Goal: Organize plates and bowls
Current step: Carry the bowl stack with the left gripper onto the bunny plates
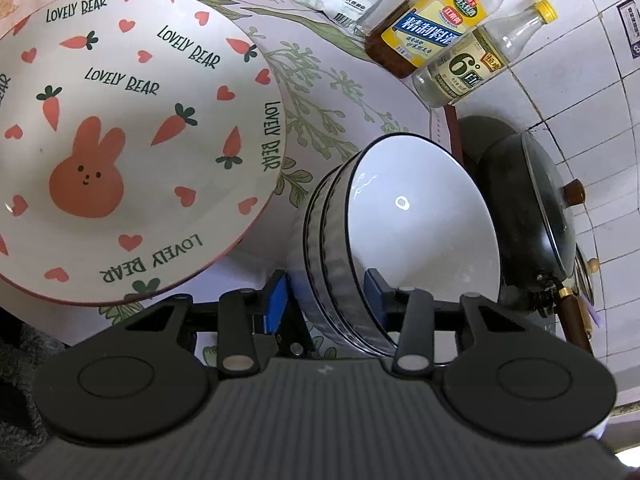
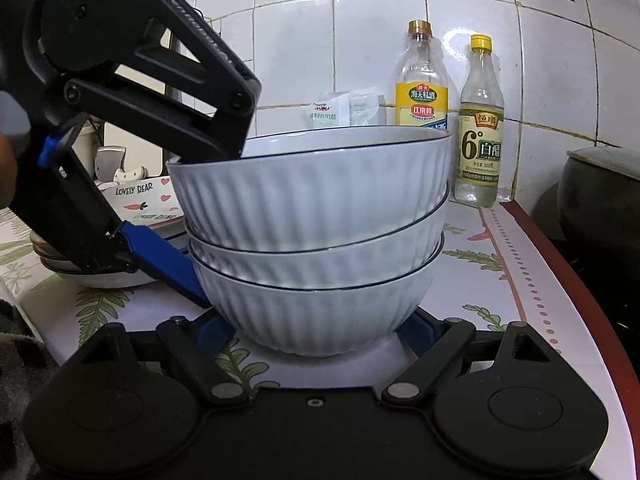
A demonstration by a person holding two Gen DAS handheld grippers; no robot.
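Bowls (image 2: 316, 240), ribbed white, stacked; left tongs (image 1: 326, 300) straddle rim.

white tiled wall (image 2: 360, 40), floral countertop (image 1: 320, 92)

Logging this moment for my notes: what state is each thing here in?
Bowl stack: three nested, upright on the counter.
Left gripper: open, fingers straddling the stack's rim.
Right gripper: open, at the bottom bowl's base.
Rabbit plate: empty, face up.
Cooking wine bottle: capped, upright.
Vinegar bottle: capped, upright.
Wok: lidded.
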